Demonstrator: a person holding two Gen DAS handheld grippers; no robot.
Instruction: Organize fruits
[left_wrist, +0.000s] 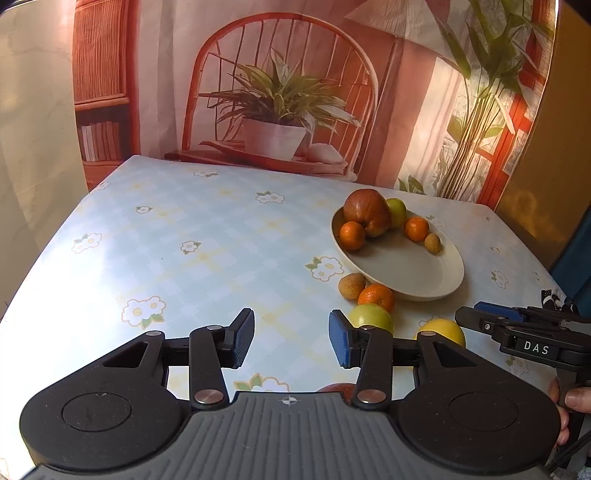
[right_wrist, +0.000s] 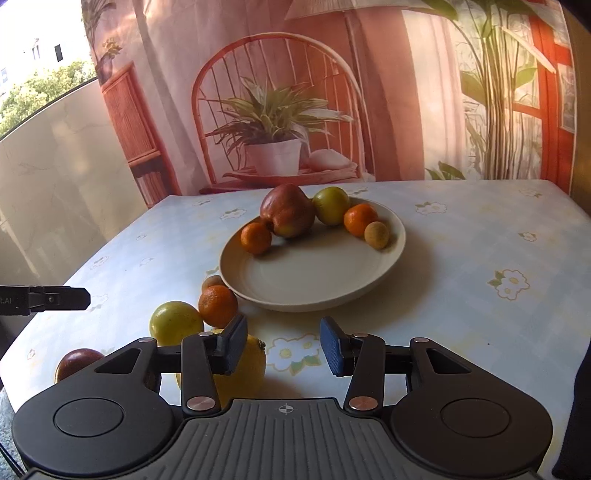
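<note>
A beige plate (right_wrist: 317, 284) (left_wrist: 417, 273) holds a red apple (right_wrist: 288, 212), a green fruit (right_wrist: 331, 205), two tangerines (right_wrist: 360, 219) (right_wrist: 256, 238) and a small tan fruit (right_wrist: 376, 235). On the cloth before the plate lie a tan fruit (left_wrist: 351, 285), a tangerine (right_wrist: 217, 305), a green fruit (right_wrist: 175, 322), a lemon (right_wrist: 243, 365) and a red fruit (right_wrist: 79, 362). My left gripper (left_wrist: 291, 343) is open and empty, left of the loose fruit. My right gripper (right_wrist: 283, 345) is open and empty, with its left finger over the lemon.
The table carries a pale blue flowered cloth (left_wrist: 184, 240). A printed backdrop (right_wrist: 277, 110) of a chair and a plant hangs behind the far edge. A tan wall (right_wrist: 55, 184) stands at the left. The right gripper also shows in the left wrist view (left_wrist: 517, 325).
</note>
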